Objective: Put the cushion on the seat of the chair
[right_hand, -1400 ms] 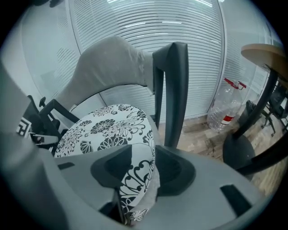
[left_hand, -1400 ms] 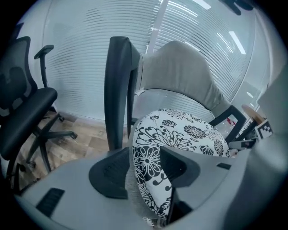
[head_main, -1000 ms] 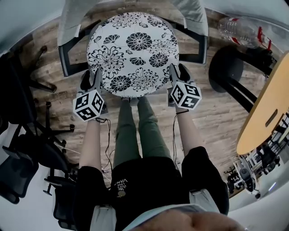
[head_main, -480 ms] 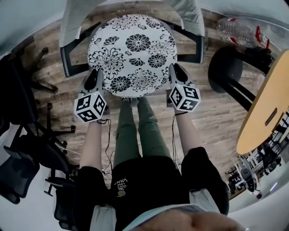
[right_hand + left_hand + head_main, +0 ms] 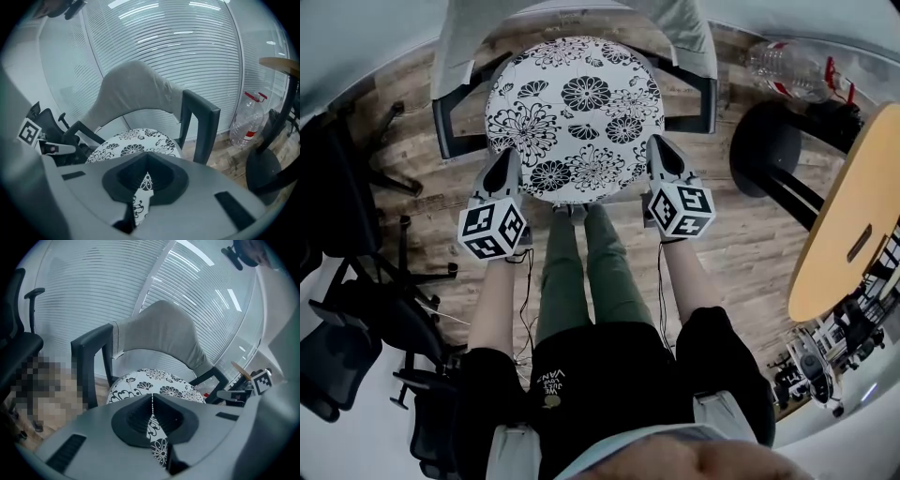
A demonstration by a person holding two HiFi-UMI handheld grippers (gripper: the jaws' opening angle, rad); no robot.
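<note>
Now my 2 grippers are both closed and empty. The left gripper (image 5: pixel 508 155) and the right gripper (image 5: pixel 659 142) have just brought their jaws together, pads meeting with no fabric between them. The cushion (image 5: pixel 577 103) lies flat on the chair (image 5: pixel 455 47) seat, ahead of and below both tips. Its near rim runs from my left tip across to my right tip. The chair's grey back rises beyond it.
</note>
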